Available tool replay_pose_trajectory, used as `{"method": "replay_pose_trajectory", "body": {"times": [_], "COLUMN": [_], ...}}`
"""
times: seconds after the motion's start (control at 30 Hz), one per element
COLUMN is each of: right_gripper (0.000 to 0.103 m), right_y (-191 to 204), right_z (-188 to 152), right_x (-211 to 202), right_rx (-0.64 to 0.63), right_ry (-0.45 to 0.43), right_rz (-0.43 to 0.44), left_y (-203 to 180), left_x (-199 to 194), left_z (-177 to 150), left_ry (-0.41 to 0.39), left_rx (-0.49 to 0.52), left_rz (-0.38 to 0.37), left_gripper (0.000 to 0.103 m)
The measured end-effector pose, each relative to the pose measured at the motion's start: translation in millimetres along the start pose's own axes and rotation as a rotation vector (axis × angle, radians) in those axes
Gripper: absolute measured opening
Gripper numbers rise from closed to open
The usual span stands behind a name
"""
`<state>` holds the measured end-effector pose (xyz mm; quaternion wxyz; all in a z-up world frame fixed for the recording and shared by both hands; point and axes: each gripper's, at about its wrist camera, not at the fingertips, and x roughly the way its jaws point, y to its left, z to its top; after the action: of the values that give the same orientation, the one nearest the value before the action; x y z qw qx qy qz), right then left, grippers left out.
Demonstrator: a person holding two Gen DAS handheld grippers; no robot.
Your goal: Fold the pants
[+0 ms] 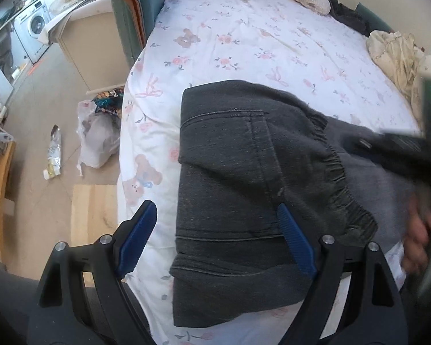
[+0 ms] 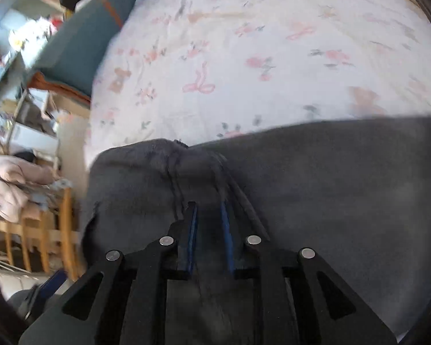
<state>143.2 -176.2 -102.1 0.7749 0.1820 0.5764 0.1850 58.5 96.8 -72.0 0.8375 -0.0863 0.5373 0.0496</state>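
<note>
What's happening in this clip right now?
A person is folding dark grey pants on a bed with a floral sheet. The left tool is open above the folded stack, gripping nothing. The right tool is nearly closed, with a bunch of the fabric between its fingers.

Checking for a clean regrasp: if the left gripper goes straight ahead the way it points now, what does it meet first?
Probably the dark grey pants. The left gripper is open, and the folded fabric lies between and ahead of its fingers on the floral bedsheet. Its height above the cloth is unclear.
</note>
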Motion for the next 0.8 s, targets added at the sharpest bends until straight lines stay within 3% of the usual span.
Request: {"method": "replay_pose_trajectory", "body": {"times": [0.03,0.07,0.1,0.27,0.43,0.53,0.67,0.8], "right_gripper": [0.041,0.068,0.082,0.082,0.082,0.078,0.078,0.080], "right_y": [-2,-17,-25,-86,-139,-190,-262,-319], "right_z": [-8,-28,-39,-118,-150,-151,-126,-108], "right_x": [-9,-32,-42,-61,-52,-74,-123,-157], "right_rx": [0.022,0.077,0.116,0.447,0.659,0.814,0.951,1.075], "right_ry": [-0.016,-0.054,-0.077,-0.074,-0.110,-0.254,-0.468,-0.592], "right_rz": [0.017,0.045,0.060,0.142,0.127,0.070,-0.059,-0.121], "left_y": [-1,-3,-6,-25,-56,-71,-77,-72], "left_x": [-2,-4,-6,-12,-15,-17,-19,-16], "left_z": [1,2,3,13,18,20,22,28], "left_ry": [-0.005,-0.012,-0.019,-0.041,-0.056,-0.081,-0.122,-0.131], "left_rx": [-0.007,-0.012,-0.016,-0.038,-0.013,0.030,0.055,0.023], "left_rz": [-0.010,-0.014,-0.012,-0.036,-0.059,-0.072,-0.077,-0.082], "left_gripper": [0.084,0.084,0.084,0.084,0.084,0.084,0.084,0.094]}}
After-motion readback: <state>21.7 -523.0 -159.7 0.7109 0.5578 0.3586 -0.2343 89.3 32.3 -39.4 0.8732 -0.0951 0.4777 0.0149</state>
